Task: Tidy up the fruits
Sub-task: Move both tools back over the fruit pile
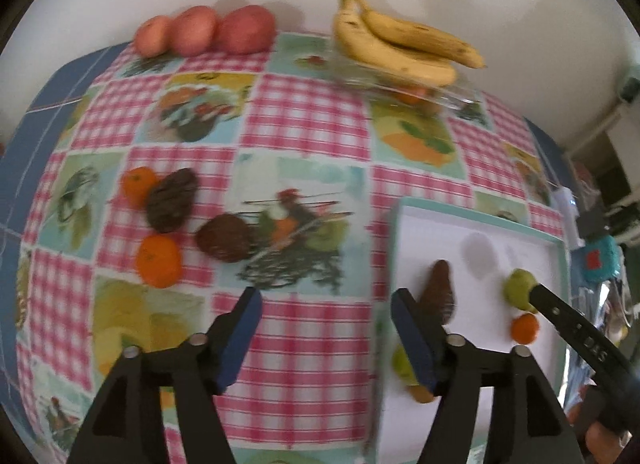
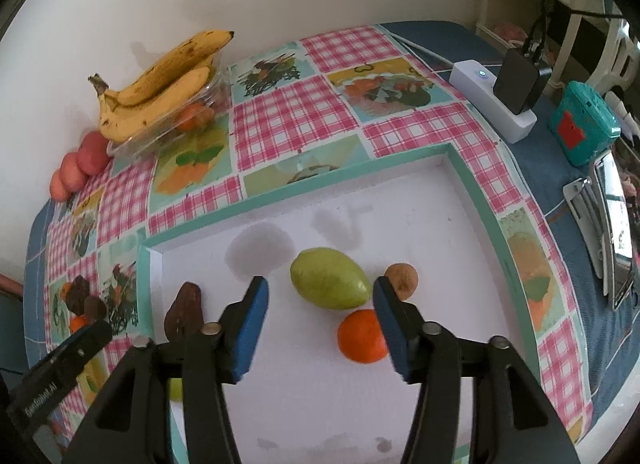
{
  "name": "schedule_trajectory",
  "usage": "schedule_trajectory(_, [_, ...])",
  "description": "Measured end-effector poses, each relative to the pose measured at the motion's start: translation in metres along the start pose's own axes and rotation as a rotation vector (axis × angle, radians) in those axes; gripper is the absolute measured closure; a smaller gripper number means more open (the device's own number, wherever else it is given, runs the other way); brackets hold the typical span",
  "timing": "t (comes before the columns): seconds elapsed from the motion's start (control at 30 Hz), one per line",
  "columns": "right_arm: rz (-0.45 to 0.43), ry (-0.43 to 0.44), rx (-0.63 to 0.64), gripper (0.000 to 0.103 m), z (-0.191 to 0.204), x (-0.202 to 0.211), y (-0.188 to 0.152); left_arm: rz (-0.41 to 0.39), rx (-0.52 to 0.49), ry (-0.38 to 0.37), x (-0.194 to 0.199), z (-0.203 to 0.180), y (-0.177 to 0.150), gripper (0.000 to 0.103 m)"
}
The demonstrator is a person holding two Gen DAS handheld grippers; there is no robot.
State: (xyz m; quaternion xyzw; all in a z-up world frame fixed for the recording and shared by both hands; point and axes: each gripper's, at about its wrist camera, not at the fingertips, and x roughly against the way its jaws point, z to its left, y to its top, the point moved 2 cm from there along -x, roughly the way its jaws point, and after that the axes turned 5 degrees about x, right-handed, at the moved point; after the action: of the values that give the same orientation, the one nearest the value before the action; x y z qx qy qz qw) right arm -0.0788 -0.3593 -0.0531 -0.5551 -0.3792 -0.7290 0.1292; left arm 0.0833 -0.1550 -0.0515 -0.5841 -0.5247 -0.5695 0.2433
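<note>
Left hand-held gripper (image 1: 326, 330) is wide open and empty, right hand-held gripper (image 2: 320, 304) too; I'd go for the brown fruit (image 1: 226, 238) at 11 o'clock, squeezing gently.

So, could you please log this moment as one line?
left gripper: open, empty | right gripper: open, empty | white tray: green mango, orange, dark avocado | bananas: on clear container

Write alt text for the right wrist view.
The open right hand-held gripper hovers over a white tray holding a green fruit, an orange and brown fruits. Bananas lie behind on the checked tablecloth.
</note>
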Motion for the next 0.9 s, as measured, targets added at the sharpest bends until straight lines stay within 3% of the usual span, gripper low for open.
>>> schedule_trajectory(0.07, [0.008, -0.004, 0.004, 0.030, 0.001, -0.001, -0.001, -0.001, 0.018, 0.017, 0.001, 0.008, 0.001, 0.019])
schedule_trajectory(0.3, [0.036, -0.020, 0.023, 0.023, 0.006, -0.005, -0.006, -0.021, 0.056, 0.068, 0.003, 0.028, 0.004, 0.001])
schedule_trajectory(0.6, [0.024, -0.017, 0.061, 0.022, 0.016, 0.000, -0.007, -0.043, 0.059, 0.106, 0.006, 0.040, 0.006, 0.000])
schedule_trajectory(0.67, [0.015, -0.015, 0.067, 0.017, 0.018, 0.001, -0.007, -0.050, 0.063, 0.106, 0.009, 0.043, 0.007, 0.000])
schedule_trajectory(0.7, [0.010, -0.015, 0.068, 0.009, 0.020, 0.002, -0.007, -0.057, 0.067, 0.106, 0.010, 0.045, 0.008, 0.000])
schedule_trajectory(0.9, [-0.017, -0.009, 0.082, 0.007, 0.030, 0.004, -0.006, -0.089, 0.101, 0.109, 0.021, 0.062, 0.013, 0.000])
